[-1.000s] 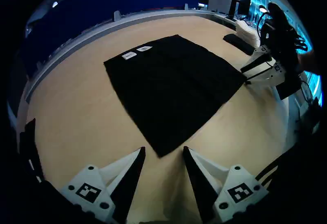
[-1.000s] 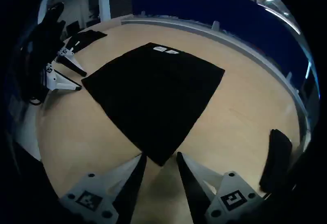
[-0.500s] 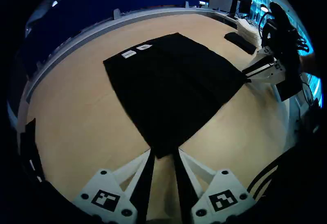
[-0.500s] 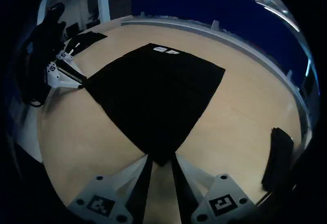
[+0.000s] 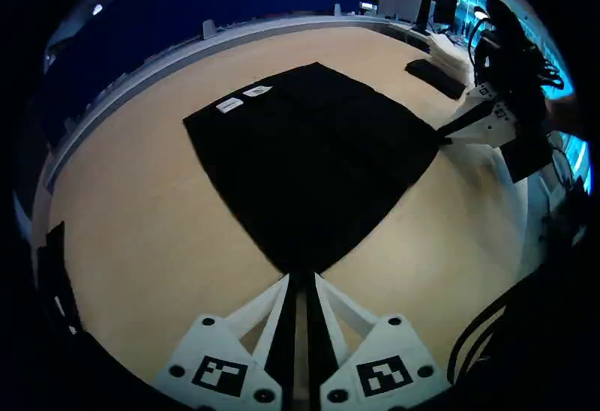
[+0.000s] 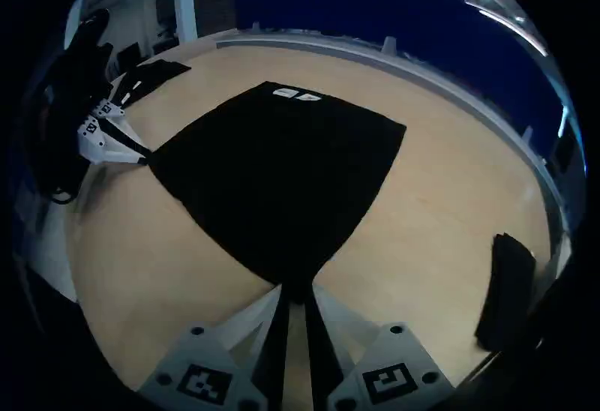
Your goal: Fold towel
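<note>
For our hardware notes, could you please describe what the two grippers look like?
The left gripper and the right gripper each have two white, wedge-shaped fingers with black inner faces and a square black-and-white marker near each finger's base. Seen farther off, the right gripper carries a black housing with looping black cables.

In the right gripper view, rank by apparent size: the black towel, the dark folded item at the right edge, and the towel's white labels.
1. black towel, by far.
2. dark folded item.
3. white labels; they lie farthest off, which shrinks them.
</note>
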